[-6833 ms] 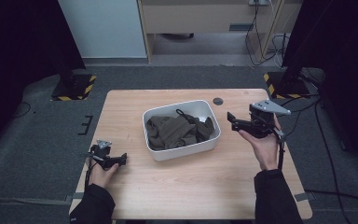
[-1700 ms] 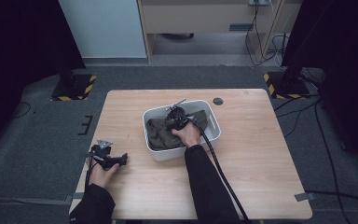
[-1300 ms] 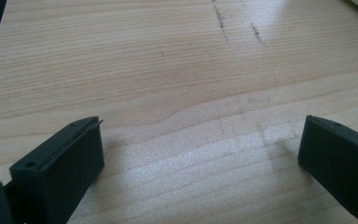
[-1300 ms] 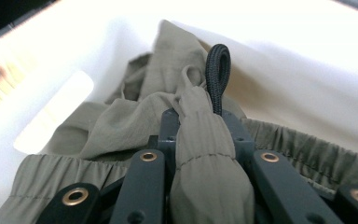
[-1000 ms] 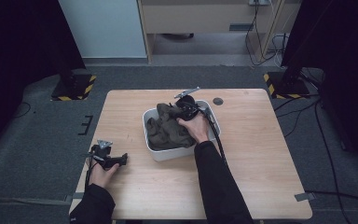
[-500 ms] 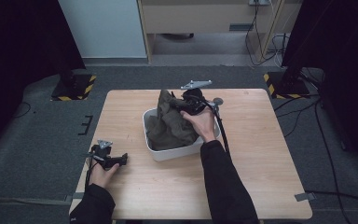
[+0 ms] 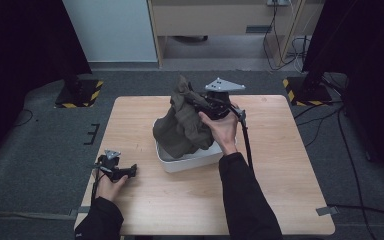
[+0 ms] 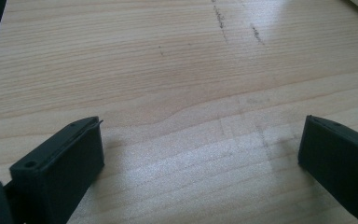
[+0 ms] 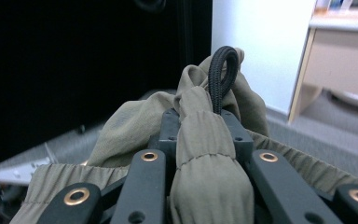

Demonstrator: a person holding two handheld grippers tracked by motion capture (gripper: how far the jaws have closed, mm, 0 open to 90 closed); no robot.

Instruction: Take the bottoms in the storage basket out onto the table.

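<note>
An olive-green garment (image 7: 182, 125) hangs partly lifted out of the white tub (image 7: 187, 160) in the middle of the table. My right gripper (image 7: 194, 100) is shut on a bunched fold of it above the tub's far edge. In the right gripper view the olive fabric (image 9: 205, 154) is pinched between the black jaws of my right gripper (image 9: 204, 123), and a black cord loop (image 9: 223, 74) sticks up above them. My left gripper (image 7: 127, 171) rests on the table near the front left corner. Its own view shows my left gripper (image 8: 200, 151) open over bare wood.
The wooden table (image 7: 280, 190) has free room at the right and front. A small dark round object (image 7: 265, 99) lies near the far right edge. Black stands with yellow-black bases (image 7: 77, 92) flank the table on the floor.
My right gripper reached into the tub, shut on the garment and has been rising with it toward the far side. The cloth now hangs well above the tub. The left gripper stayed put.
</note>
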